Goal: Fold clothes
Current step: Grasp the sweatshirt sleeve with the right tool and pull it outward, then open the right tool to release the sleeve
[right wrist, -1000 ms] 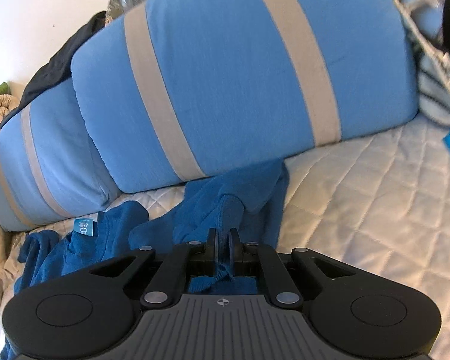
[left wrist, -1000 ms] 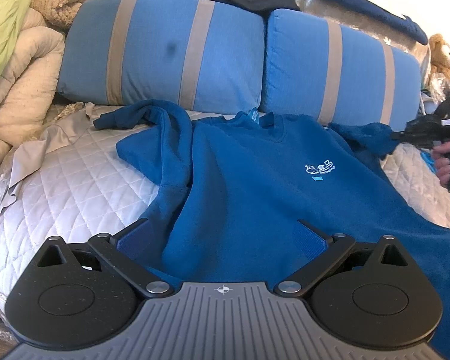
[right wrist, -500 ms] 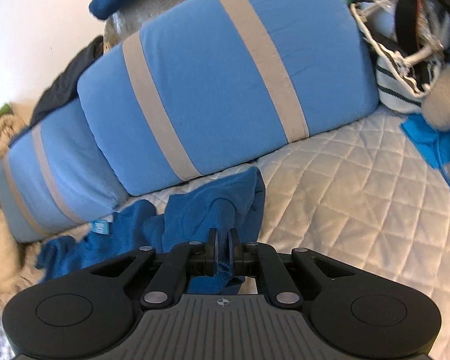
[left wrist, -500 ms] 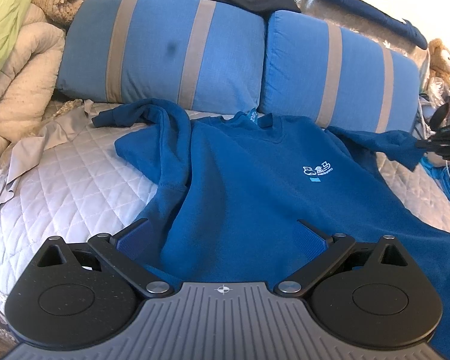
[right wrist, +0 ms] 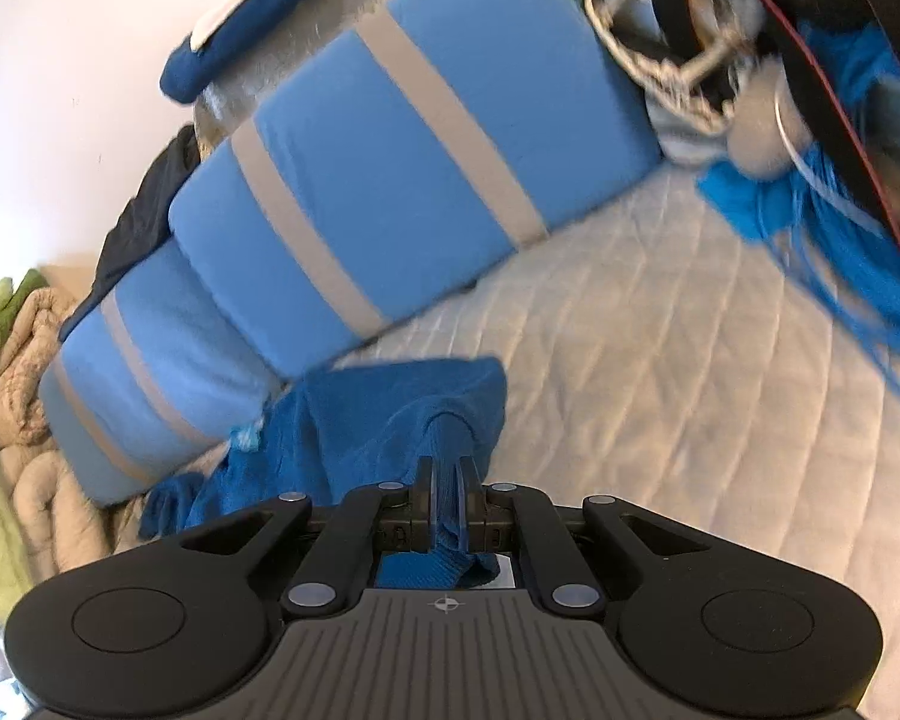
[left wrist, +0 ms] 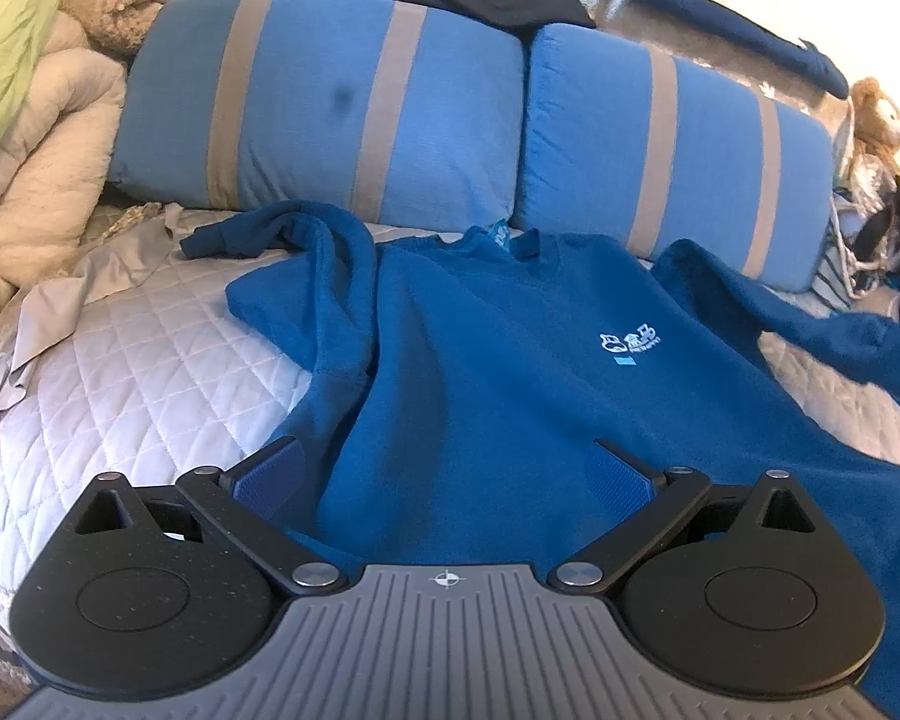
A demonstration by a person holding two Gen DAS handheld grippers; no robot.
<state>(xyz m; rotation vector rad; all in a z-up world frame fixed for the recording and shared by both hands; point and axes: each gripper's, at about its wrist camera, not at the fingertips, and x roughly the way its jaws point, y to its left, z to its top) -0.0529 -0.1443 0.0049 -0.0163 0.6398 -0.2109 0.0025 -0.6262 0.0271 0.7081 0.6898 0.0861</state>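
Two blurred edges: right claw (right wrist: 447,483) pinches sweatshirt (right wrist: 390,414) sleeve.

Sweatshirt (left wrist: 510,396) hem hidden behind left gripper (left wrist: 447,471).

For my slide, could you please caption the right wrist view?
Right gripper clamps the blue sweatshirt's sleeve above the quilted bed.

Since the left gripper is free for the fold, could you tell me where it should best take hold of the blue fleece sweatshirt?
Grip the cuff of the blue fleece sweatshirt, on the twisted sleeve lying toward the striped pillows. Come from above: it lies flat on the quilted bedcover, free of the body.
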